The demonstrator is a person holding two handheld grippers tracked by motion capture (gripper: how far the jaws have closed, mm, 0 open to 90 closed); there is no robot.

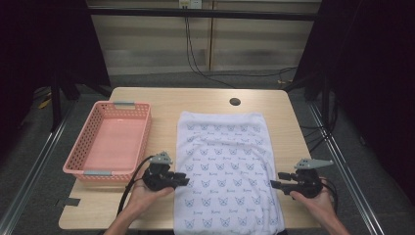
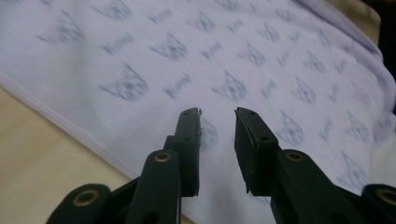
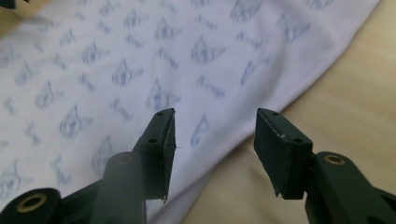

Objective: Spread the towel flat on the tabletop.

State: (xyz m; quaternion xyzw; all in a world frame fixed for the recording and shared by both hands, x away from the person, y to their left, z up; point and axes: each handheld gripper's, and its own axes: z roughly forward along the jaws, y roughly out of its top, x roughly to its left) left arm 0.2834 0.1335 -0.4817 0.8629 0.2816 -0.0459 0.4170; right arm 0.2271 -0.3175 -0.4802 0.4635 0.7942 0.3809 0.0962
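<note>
Lying flat on the pale wooden surface (image 1: 147,205), a folded white cloth (image 1: 225,166) printed with small blue cat faces and script words fills the middle and right of the scene, reaching from near the far grommet hole (image 1: 235,102) down to the near edge. Its left border carries a narrow stitched hem, seen in the left gripper view as a pale band running along the wood (image 2: 60,116). Curved seam lines arc across the fabric's middle, and the near right edge shows several stacked layers.

At far left sits a pink plastic basket (image 1: 80,147) with perforated walls and grey handle clips, clear of the cloth.

Beside the cloth's near left edge, the left claw (image 1: 185,181) is held in a hand (image 1: 144,193), pointing right toward the fabric. Its jaws stand a little apart with nothing pinched between them; in the left gripper view the left claw (image 2: 218,116) hovers over the printed cloth (image 2: 261,60).

At the cloth's near right edge, the right claw (image 1: 275,180) points left in the other hand (image 1: 315,200). Its jaws gape wider, with nothing caught between the pads. In the right gripper view the right claw (image 3: 215,116) straddles the fabric's border, one jaw over the print (image 3: 140,70), the other over bare wood (image 3: 355,102).
</note>
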